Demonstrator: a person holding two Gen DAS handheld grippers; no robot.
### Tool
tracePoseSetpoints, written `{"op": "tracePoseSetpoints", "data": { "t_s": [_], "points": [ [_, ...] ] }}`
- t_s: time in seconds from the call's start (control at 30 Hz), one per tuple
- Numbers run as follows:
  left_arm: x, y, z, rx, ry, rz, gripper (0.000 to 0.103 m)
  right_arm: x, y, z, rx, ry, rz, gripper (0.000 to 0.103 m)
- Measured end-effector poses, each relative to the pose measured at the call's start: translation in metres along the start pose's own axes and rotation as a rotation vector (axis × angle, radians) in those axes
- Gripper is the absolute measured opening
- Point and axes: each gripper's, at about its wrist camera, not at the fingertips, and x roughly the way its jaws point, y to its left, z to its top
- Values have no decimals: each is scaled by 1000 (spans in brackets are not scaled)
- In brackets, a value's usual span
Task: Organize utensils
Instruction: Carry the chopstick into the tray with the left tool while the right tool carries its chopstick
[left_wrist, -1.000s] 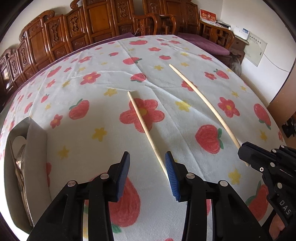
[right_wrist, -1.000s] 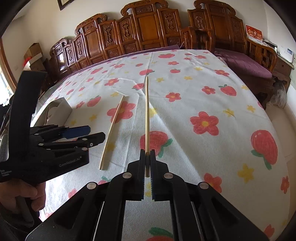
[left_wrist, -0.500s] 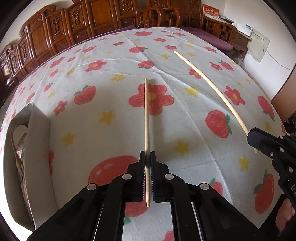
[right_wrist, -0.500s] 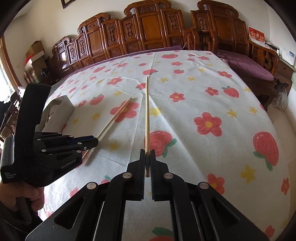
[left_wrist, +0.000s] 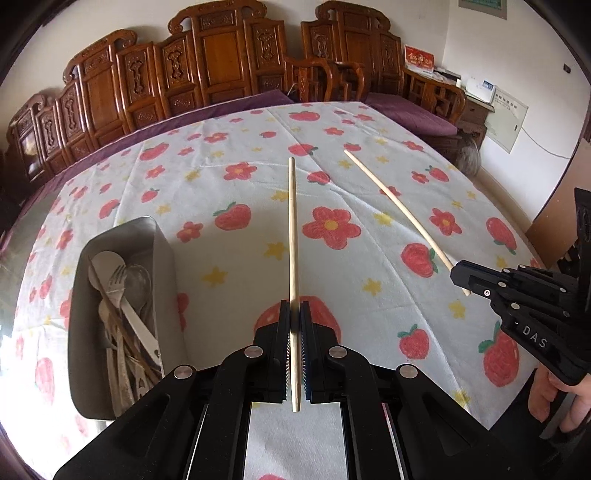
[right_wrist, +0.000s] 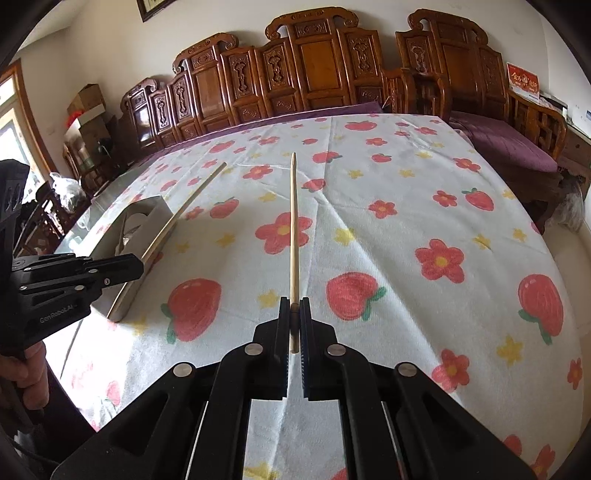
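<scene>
Your left gripper (left_wrist: 294, 354) jaws just snapped together, pinching left chopstick (left_wrist: 292, 236), now lifted off surface (left_wrist: 369, 192). Your right gripper (right_wrist: 294, 343) jaws stay pinched on right chopstick (right_wrist: 293, 229), also airborne. Both ready for utensil bin (left_wrist: 162, 258), near left.

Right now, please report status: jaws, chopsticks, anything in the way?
Left gripper jaws shut on one pale wooden chopstick. Right gripper shut on the other. Grey metal utensil bin left; path clear.

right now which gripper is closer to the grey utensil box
Left. The left gripper holds its chopstick just beside the grey utensil box; the right gripper sits farther across the cloth.
</scene>
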Motion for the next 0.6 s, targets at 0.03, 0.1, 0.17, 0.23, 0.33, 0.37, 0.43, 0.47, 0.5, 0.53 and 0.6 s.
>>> {"op": "tracePoseSetpoints", "data": {
  "t_s": [0.03,0.1,0.17,0.23,0.33,0.37,0.43,0.47,0.5,0.53,0.6],
  "points": [
    [-7,3,-1,-3,-11,1,4,-1,4,1,-7,-4,5,6],
    [-18,8,-2,-7,-30,4,4,-5,12,2,-16,-17,25,6],
    [-27,15,-3,-10,-44,11,4,-8,21,3,-31,-27,38,6],
    [-36,22,-5,-13,-58,16,4,-11,28,4,-42,-34,48,6],
    [-47,32,-8,-16,-75,27,4,-16,38,7,-59,-42,59,6],
    [-51,36,-9,-18,-81,32,4,-18,41,8,-64,-45,63,6],
    [-57,45,-10,-24,-91,40,4,-21,47,10,-75,-50,70,6],
    [-60,49,-10,-27,-94,45,4,-22,50,10,-79,-52,73,6],
    [-62,53,-11,-31,-99,48,4,-23,54,11,-86,-53,76,6],
    [-64,58,-12,-35,-102,51,4,-24,57,11,-95,-54,79,6],
    [-67,68,-14,-45,-106,56,4,-25,65,12,-114,-52,83,6]
  ]
}}
